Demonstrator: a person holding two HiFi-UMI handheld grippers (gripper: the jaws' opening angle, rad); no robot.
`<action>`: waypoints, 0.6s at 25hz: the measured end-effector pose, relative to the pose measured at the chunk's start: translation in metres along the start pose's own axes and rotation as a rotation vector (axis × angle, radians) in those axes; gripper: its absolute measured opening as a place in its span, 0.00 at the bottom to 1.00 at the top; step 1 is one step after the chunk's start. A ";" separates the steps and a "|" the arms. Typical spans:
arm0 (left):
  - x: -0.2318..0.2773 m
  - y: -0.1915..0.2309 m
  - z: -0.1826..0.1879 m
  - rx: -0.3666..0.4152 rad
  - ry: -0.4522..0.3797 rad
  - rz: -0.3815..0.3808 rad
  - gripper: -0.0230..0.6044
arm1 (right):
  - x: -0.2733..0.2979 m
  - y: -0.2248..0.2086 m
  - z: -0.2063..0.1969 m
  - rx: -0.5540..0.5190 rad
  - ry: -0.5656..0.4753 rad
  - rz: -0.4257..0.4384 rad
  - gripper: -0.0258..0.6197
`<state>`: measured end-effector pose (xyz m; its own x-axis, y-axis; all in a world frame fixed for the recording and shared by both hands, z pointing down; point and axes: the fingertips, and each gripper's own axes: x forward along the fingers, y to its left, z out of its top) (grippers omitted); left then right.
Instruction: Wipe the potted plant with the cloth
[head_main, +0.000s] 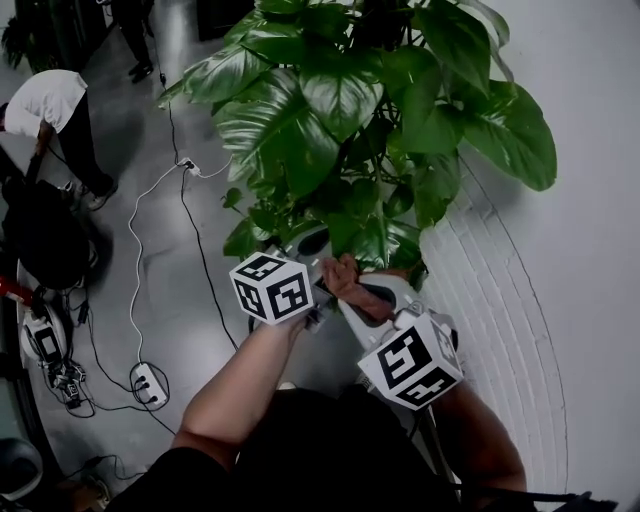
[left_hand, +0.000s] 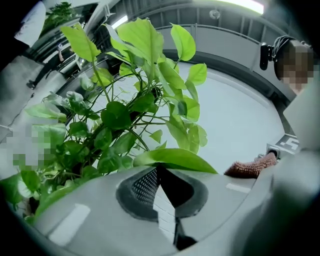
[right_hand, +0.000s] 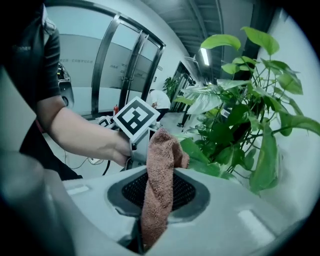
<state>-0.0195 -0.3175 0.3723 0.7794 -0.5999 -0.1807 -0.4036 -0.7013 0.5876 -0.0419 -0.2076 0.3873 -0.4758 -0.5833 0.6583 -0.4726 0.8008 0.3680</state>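
Your two forearms (head_main: 250, 380) are reaching forward, each carrying one gripper topped by one black-and-white marker cube (head_main: 270, 287). You are clamping the right gripper (right_hand: 161, 171) on the single brownish-pink terry cloth (right_hand: 159, 190), which is standing up in a bunched fold past the jaw tips, close to the lowest foliage. Your left gripper (left_hand: 158, 170) is sitting with its jaws narrowly parted and nothing between them, and one long green leaf (left_hand: 175, 159) is lying just beyond the tips. One leafy green potted plant (head_main: 350, 120) is rising directly ahead of both tools, spreading many broad, glossy leaves on thin stems.
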 end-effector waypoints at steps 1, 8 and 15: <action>0.000 0.000 0.001 0.004 0.002 0.004 0.06 | 0.000 0.003 -0.002 0.010 -0.005 0.010 0.14; -0.001 -0.002 0.001 0.013 0.013 0.005 0.06 | -0.006 0.018 -0.014 0.072 -0.022 0.043 0.14; -0.008 -0.003 -0.009 0.003 0.033 -0.030 0.06 | -0.033 0.035 -0.015 0.175 -0.092 0.117 0.14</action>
<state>-0.0204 -0.3068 0.3786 0.8066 -0.5655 -0.1719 -0.3814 -0.7202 0.5796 -0.0319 -0.1581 0.3878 -0.5969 -0.5042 0.6241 -0.5277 0.8327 0.1680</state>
